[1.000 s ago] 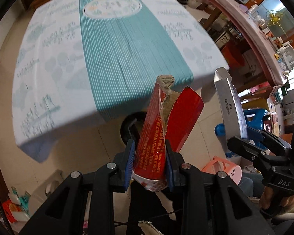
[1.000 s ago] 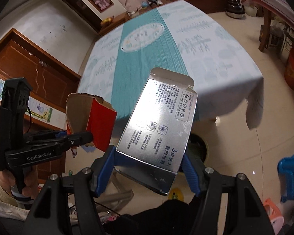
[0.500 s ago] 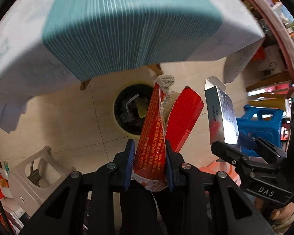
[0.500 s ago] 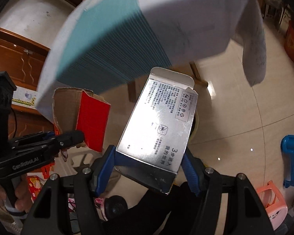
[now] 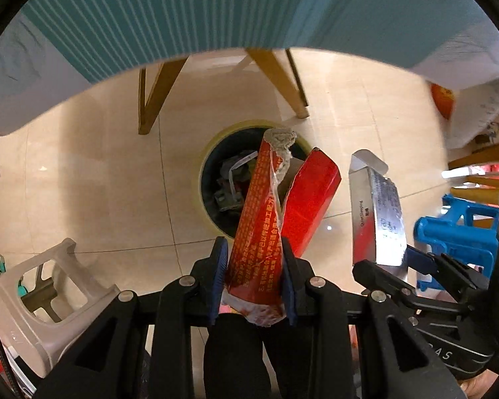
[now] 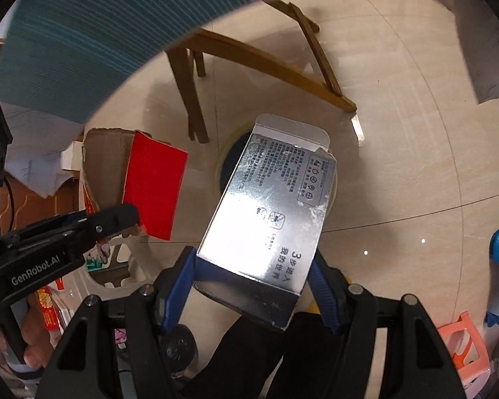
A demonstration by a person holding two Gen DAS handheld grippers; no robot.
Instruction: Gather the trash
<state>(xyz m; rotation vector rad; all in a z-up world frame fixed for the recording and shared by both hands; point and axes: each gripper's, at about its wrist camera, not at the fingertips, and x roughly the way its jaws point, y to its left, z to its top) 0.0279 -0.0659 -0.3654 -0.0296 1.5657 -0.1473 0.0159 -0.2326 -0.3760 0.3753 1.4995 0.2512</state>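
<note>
My left gripper (image 5: 252, 277) is shut on a torn red carton (image 5: 266, 219) and holds it above a round trash bin (image 5: 216, 173) on the floor under the table. My right gripper (image 6: 254, 291) is shut on a flattened silver box (image 6: 272, 206), held over the same bin (image 6: 224, 163), which the box mostly hides. The silver box also shows at the right of the left wrist view (image 5: 376, 216), and the red carton at the left of the right wrist view (image 6: 149, 186). The bin holds several pieces of trash.
The teal and white tablecloth (image 5: 216, 10) hangs overhead, with wooden table legs (image 5: 276, 79) behind the bin. A grey plastic stool (image 5: 43, 299) stands at the left, a blue stool (image 5: 455, 232) and a pink stool (image 6: 462, 342) at the right. The floor is beige tile.
Both grippers have dropped from table height to below the table edge and moved towards the bin. Each keeps its hold on its box.
</note>
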